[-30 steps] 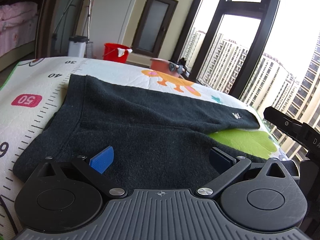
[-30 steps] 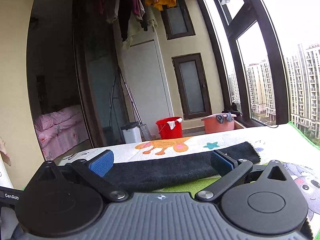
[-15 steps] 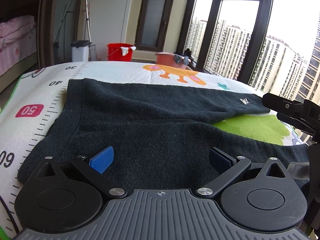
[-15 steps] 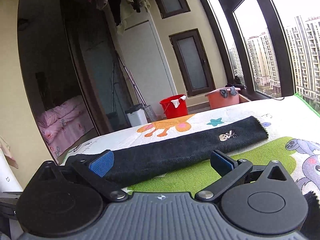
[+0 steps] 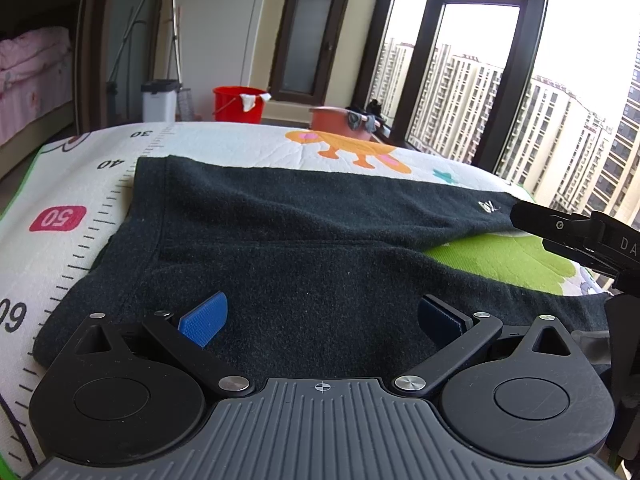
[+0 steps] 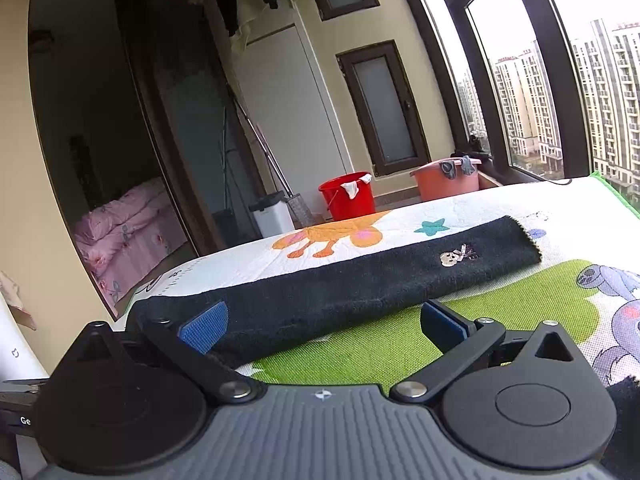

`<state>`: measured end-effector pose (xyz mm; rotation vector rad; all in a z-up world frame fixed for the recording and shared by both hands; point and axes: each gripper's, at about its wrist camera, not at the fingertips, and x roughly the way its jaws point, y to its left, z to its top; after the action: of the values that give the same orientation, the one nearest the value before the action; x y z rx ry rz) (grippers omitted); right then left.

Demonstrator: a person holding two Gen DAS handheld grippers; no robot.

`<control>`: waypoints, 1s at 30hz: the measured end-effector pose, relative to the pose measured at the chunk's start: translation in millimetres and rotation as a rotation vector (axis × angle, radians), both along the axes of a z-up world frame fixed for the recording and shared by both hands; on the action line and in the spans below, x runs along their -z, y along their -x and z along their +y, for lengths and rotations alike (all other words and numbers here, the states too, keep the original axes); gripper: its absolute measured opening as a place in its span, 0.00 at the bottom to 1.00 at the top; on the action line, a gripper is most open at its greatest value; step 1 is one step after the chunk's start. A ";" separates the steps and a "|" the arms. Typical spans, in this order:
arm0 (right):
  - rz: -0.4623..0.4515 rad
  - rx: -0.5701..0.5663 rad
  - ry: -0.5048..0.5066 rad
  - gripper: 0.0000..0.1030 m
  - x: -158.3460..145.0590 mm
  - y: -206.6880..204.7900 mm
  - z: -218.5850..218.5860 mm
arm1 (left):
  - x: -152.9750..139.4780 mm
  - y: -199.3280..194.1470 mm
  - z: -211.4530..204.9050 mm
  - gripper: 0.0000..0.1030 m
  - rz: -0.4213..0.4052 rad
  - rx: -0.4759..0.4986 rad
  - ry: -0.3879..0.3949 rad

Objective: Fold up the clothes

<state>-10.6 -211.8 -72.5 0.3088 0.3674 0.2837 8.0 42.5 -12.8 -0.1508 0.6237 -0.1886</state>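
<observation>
Dark fleece trousers (image 5: 280,264) lie spread flat on the printed play mat (image 5: 80,184), waistband toward the mat's ruler strip (image 5: 100,216), both legs running away from it toward the window. The long axis of each leg runs roughly crosswise to both grippers' fingers. The left gripper (image 5: 320,320) hovers low over the seat of the trousers, jaws spread wide, nothing between the blue pads (image 5: 204,318). The right gripper (image 6: 320,322) sits farther from the ruler strip, over the green patch of mat between the two legs, jaws equally wide and empty; the far leg (image 6: 360,280) lies just ahead of it. Judged from this layout, the next fold turns on the near leg and waistband, and the left gripper is nearer the waistband.

View differences: only the left view shows the waistband, ruler strip and near leg; only the right view shows clearly the skull emblem (image 6: 456,257) and the pinked cuff of the far leg.
</observation>
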 end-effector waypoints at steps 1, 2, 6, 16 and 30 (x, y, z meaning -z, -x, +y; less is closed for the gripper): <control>0.011 0.001 0.010 1.00 0.1 -1.7 1.5 | 0.0 0.1 0.7 1.00 -0.001 0.000 0.006; 0.027 0.000 0.024 1.00 0.2 -4.2 3.7 | -0.1 0.0 1.9 1.00 -0.002 0.000 0.015; 0.110 -0.016 0.100 1.00 2.9 -15.1 15.6 | -0.3 0.5 4.3 1.00 -0.005 0.001 0.034; 0.245 -0.084 0.271 1.00 9.6 -31.2 43.2 | -0.7 1.2 4.4 1.00 -0.007 0.001 0.042; 0.243 -0.075 0.230 1.00 10.5 -31.4 37.3 | -0.1 1.2 5.0 1.00 -0.007 0.000 0.045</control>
<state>20.8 -174.6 -83.0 0.1025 0.6466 0.2755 6.7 47.5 -12.7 -0.1939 0.6125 -0.2032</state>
